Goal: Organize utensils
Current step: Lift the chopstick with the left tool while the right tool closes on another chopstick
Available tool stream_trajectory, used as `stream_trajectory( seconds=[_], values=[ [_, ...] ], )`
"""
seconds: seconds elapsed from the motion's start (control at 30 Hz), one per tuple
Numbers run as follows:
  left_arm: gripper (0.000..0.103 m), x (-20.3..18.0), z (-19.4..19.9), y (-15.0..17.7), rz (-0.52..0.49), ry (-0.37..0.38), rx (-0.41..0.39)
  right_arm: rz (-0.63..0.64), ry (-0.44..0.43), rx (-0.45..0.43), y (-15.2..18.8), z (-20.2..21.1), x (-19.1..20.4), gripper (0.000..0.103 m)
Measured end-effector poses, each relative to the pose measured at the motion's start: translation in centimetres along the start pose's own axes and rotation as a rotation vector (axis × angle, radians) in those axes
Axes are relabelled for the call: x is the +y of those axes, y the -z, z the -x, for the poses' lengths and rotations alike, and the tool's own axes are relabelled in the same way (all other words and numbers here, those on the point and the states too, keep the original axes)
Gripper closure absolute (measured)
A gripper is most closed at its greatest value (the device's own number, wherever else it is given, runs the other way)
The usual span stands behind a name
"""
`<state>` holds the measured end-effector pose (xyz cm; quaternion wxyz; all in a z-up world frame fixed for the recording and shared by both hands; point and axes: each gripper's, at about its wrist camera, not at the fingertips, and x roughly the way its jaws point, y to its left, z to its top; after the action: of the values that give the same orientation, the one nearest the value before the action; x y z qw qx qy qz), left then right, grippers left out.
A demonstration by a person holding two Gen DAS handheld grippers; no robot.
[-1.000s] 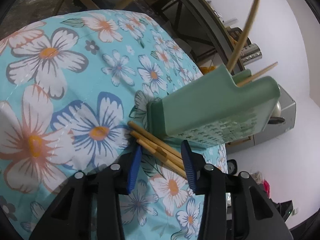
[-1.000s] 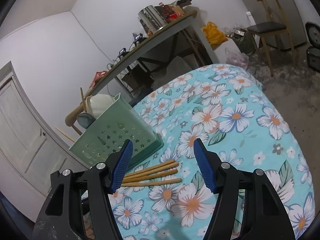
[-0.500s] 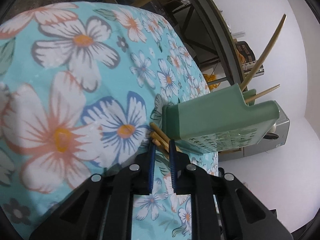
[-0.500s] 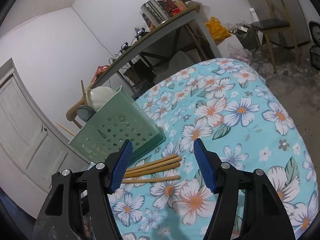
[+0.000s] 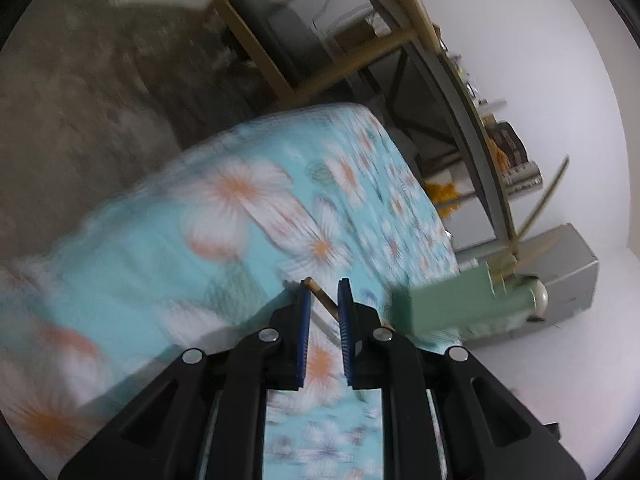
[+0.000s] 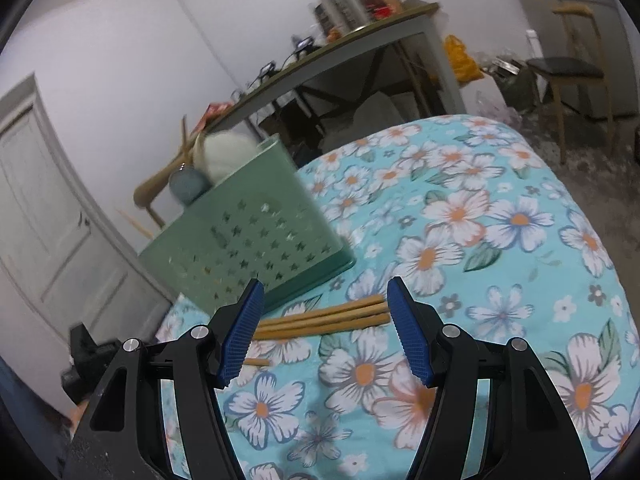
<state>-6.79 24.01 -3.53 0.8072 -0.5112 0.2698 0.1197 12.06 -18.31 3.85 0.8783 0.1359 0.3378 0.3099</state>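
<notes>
Spread over the work surface is a turquoise tablecloth (image 6: 500, 248) printed with white, orange-centred flowers, with a grey table (image 6: 360, 46) of clutter and a wooden chair (image 6: 576, 68) seen against the white walls behind. A green utensil caddy (image 6: 256, 244) with star-shaped holes is seen standing on the cloth; in it are held a white ladle-like bowl (image 6: 228, 154), a bluish spoon bowl (image 6: 188, 186) and several wooden sticks (image 5: 544, 200) that jut out of its top. Three wooden chopsticks (image 6: 324, 318) are laid side by side on the cloth just in front of the caddy, and the end of a fourth (image 6: 256, 362) is glimpsed beside the right gripper's finger. The right gripper (image 6: 324, 328) is held wide apart above these chopsticks, nothing being touched by its pads. The left gripper (image 5: 323, 304) is nearly closed, and a single chopstick (image 5: 320, 295) is pinched between its blue pads, raised off the cloth, its tip shown beyond them; the left view is heavily blurred.
</notes>
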Motion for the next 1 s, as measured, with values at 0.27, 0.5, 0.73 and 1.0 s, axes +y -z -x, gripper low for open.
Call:
stream_trajectory(
  seconds=[0.27,0.5,0.73,1.0],
  values=[
    [0.090,5.5,4.0,-3.9,0.055,-0.051,-0.069,0.165,0.061,0.090,1.7,-2.8,2.5,0.041],
    [0.090,4.7,3.6,-4.2,-0.019,-0.033,-0.037,0.464,0.053,0.208,3.9,-6.8,7.2,0.042],
    [0.090,5.4,3.7,-4.7,-0.015,-0.029,-0.018,0.660,0.056,0.208,5.5,-8.7,11.6,0.042],
    [0.090,7.6,6.5,-6.3,0.004,-0.050,-0.076,0.756,0.122,0.240,6.5,-11.1,13.5,0.053]
  ],
)
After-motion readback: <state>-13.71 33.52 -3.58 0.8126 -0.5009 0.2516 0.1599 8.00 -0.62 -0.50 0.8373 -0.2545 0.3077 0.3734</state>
